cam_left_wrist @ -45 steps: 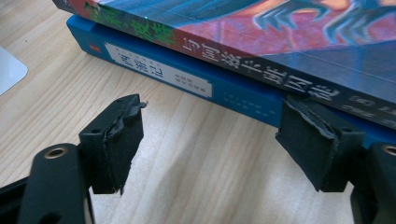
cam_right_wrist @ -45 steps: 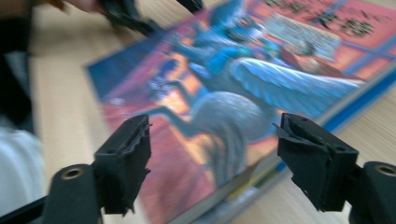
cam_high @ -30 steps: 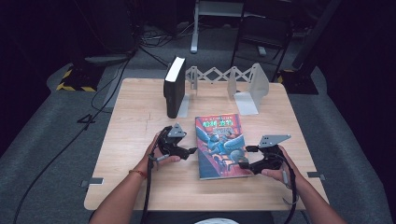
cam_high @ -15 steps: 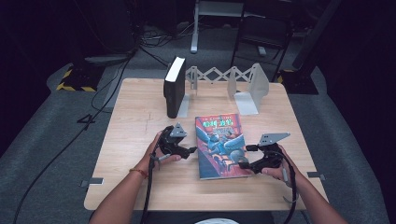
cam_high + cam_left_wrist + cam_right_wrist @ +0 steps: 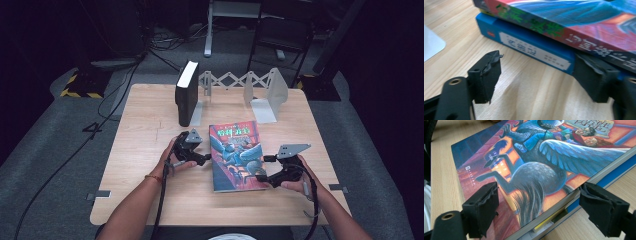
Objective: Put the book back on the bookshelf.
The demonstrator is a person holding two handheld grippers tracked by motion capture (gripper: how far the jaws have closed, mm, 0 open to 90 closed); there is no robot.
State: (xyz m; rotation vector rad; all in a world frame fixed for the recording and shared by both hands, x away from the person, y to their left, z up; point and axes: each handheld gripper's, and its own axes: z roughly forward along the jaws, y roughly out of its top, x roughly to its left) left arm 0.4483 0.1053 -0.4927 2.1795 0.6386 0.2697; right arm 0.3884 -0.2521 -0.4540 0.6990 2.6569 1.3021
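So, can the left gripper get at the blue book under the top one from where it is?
Probably yes: the left gripper faces the blue book's spine with bare table between, jaws open.

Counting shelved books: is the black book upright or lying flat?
Upright. The black book stands on its bottom edge against the metal bookend rack, spine vertical.

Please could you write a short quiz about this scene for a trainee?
1. True or false: the colourful illustrated paperback book lies directly on the light wooden table.
2. The thick black book by the grey metal bookend: A) stands upright, B) lies flat, C) lies open?
3. What colour is the book under the paperback?
Key: 1 false, a blue book lies between; 2 A; 3 blue.
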